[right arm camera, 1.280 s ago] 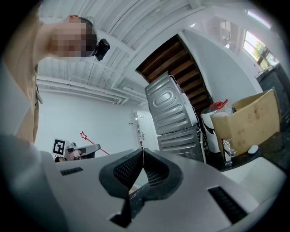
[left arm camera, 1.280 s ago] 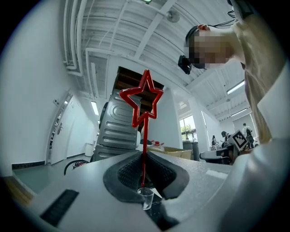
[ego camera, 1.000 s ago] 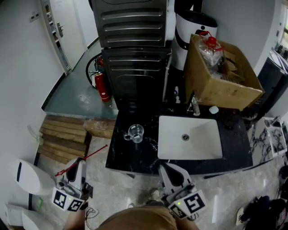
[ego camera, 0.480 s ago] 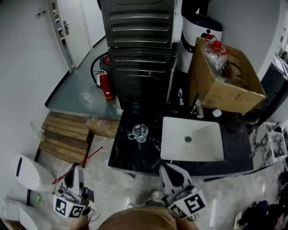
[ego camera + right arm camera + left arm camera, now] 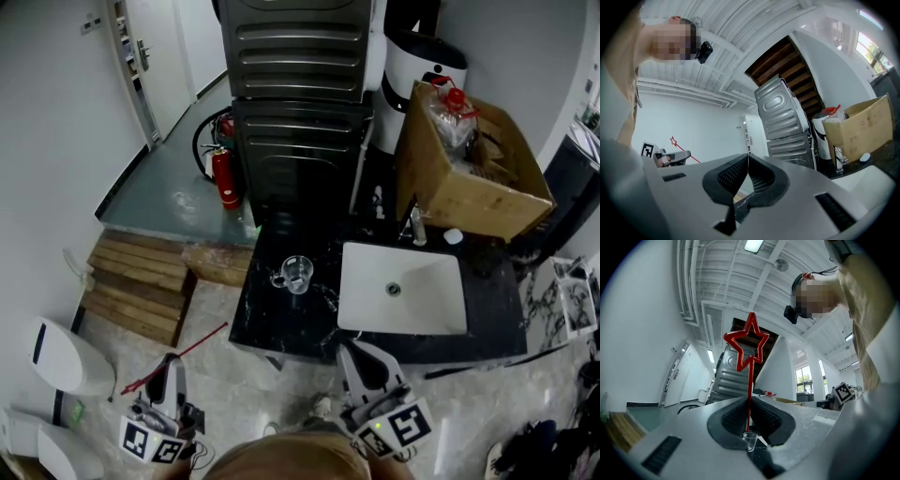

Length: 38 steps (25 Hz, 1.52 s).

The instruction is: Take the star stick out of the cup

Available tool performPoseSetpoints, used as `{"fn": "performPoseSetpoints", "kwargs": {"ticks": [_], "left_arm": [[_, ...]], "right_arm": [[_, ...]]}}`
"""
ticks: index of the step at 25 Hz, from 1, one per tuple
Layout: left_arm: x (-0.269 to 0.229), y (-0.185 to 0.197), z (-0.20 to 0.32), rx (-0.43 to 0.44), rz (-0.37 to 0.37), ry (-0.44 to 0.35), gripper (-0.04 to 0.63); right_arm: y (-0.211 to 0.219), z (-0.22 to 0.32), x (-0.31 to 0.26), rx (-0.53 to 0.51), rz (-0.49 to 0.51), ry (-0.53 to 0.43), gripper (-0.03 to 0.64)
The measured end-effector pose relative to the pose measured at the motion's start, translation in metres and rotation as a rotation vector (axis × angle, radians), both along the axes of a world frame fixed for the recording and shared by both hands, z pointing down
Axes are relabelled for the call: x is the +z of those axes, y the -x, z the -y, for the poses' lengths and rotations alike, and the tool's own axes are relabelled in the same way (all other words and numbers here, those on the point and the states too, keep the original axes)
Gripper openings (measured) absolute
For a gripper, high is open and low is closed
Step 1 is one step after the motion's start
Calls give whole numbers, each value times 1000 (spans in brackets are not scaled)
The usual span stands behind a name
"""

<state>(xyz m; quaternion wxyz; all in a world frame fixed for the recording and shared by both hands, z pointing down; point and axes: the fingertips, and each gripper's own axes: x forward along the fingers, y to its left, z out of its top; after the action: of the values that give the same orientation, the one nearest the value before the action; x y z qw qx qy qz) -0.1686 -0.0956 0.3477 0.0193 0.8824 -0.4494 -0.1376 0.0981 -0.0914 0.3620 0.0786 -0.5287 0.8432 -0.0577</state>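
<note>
Left gripper view looks along the left tongs, whose jaws are pressed together on the thin red shaft of the star stick. The stick rises nearly straight up from the pinch, with its open red star outline at the top. Below the jaw tips, the small clear cup shows far off on the dark tabletop, well apart from the stick.

In the right gripper view, the right tongs have their jaws closed together with nothing between them.

In the head view, the left tongs are low at the left, over the pale floor beside the tabletop. The stick lies slanted across them, its star end toward the left edge of the picture. The right tongs sit at the tabletop's near edge, in front of the white sink. The cup stands upright on the black tabletop, just left of the sink.

Behind the sink, a cardboard box leans by the faucet. Grey stacked machines stand at the back with a red fire extinguisher to their left. A wooden pallet lies on the floor left of the tabletop.
</note>
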Motion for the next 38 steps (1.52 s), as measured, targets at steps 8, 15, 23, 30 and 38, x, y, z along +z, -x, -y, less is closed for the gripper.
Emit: {"fn": "performPoseSetpoints", "kwargs": {"ticks": [8,15,23,30,38], "left_arm": [[-4,6,-7,9,-7,-25,15],[-3,4,-6,42,3,-36,15],[2,7,-7,44,-19,-27,15],[5,13,-12,28,-25,-18,15],[8,12,-14,30,-20,-6,15]], "right_arm": [[6,-7,1,8,1,7,2],[12,-8,6,2,-23,21,2],[20,-7,7,-11,-60,27,2],[28,-7,8,-28,-69,28,2],[32,-10,8,-37,-67,18,2]]}}
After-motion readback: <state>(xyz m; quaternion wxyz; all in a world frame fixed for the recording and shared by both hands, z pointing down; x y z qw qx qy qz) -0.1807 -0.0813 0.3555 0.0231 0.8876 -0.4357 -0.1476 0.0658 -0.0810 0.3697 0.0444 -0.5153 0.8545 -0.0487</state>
